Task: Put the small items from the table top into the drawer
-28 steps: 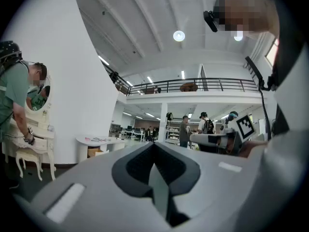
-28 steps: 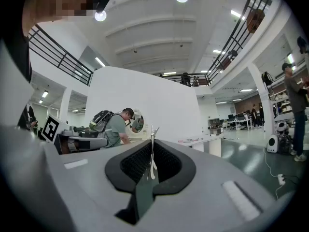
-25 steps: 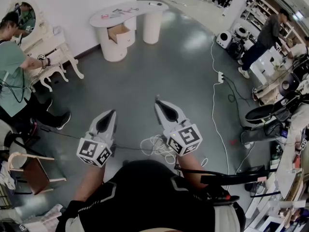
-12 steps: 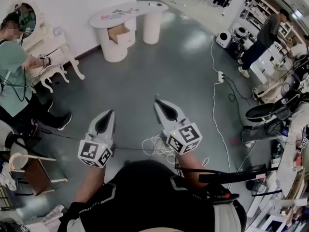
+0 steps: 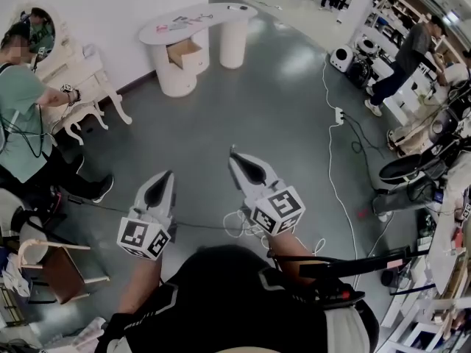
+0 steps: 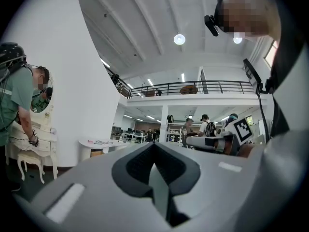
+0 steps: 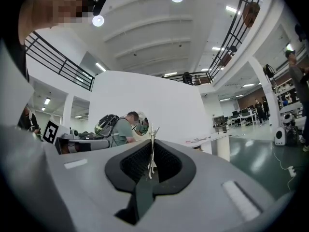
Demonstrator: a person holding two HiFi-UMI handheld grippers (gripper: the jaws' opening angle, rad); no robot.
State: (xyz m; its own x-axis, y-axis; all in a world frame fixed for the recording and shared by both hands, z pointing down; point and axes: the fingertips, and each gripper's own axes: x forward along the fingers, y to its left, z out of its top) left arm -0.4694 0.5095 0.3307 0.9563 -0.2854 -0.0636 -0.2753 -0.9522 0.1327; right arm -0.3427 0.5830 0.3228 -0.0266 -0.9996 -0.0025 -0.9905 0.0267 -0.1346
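Grey floor (image 5: 243,101) fills most of the head view, and I see that I hold both tools above it, well apart from the white curved table (image 5: 193,15) that stands far ahead near the wall. Its drawer (image 5: 184,51) is pulled open below the top, and the small items (image 5: 176,22) lie on the top as little coloured spots; I cannot tell what each one is. The left gripper (image 5: 168,175) hangs over the floor with its marker cube (image 5: 143,237) toward me, and in the left gripper view its fingers (image 6: 130,168) are pressed together with nothing between them. The right gripper (image 5: 233,155) is just beside it, a little further forward, and its fingers (image 7: 125,166) are also pressed together; a thin pale shred (image 7: 152,153) sticks up from the seam, and I cannot tell what it is. A white cable (image 5: 239,223) lies in loops on the floor under the tools. At the left a person in a green shirt (image 5: 22,109) bends over a white vanity (image 5: 81,72), and another person (image 5: 405,57) stands at the right.
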